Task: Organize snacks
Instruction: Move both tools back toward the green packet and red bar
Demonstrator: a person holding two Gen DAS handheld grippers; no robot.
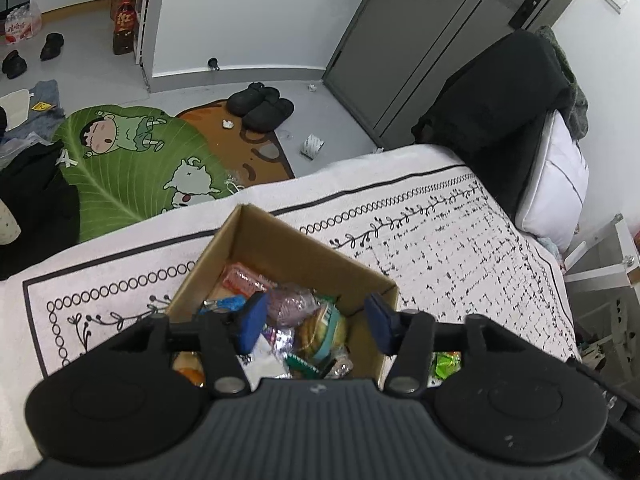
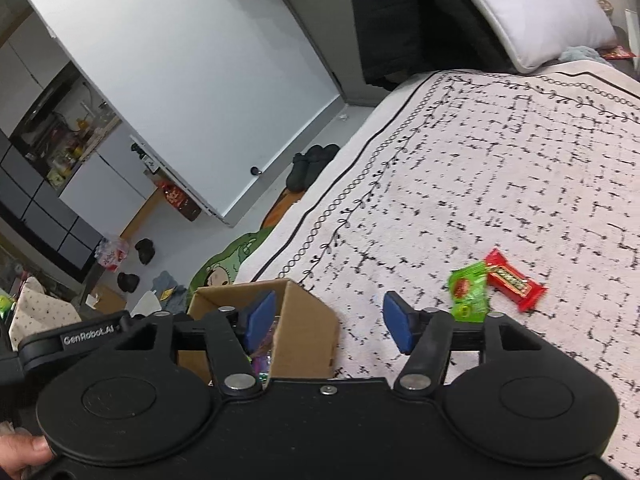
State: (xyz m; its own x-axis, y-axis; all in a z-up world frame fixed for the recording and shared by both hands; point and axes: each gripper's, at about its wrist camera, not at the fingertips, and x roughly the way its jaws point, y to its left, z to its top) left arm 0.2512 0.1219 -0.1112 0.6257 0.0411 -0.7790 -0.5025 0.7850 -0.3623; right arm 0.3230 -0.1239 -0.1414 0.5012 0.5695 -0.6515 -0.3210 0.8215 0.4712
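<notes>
A brown cardboard box (image 1: 256,236) stands on the patterned bed cover and holds several wrapped snacks (image 1: 304,320). My left gripper (image 1: 316,322) hangs open right above the box's contents, nothing between its blue pads. In the right wrist view the same box (image 2: 308,320) sits at the lower left, and my right gripper (image 2: 328,320) is open over its right wall and the cover beside it, holding nothing. A green snack packet (image 2: 468,290) and a red snack packet (image 2: 514,280) lie touching each other on the cover, to the right of the right gripper. The green packet (image 1: 446,364) also peeks out beside the box.
The white bed cover (image 2: 500,160) with black marks spreads far to the right. A white pillow (image 2: 532,8) and dark clothing (image 1: 492,112) lie at the bed's head. Past the bed edge are a green cartoon rug (image 1: 132,160) and black slippers (image 1: 260,106). A hand (image 2: 20,456) shows at the lower left.
</notes>
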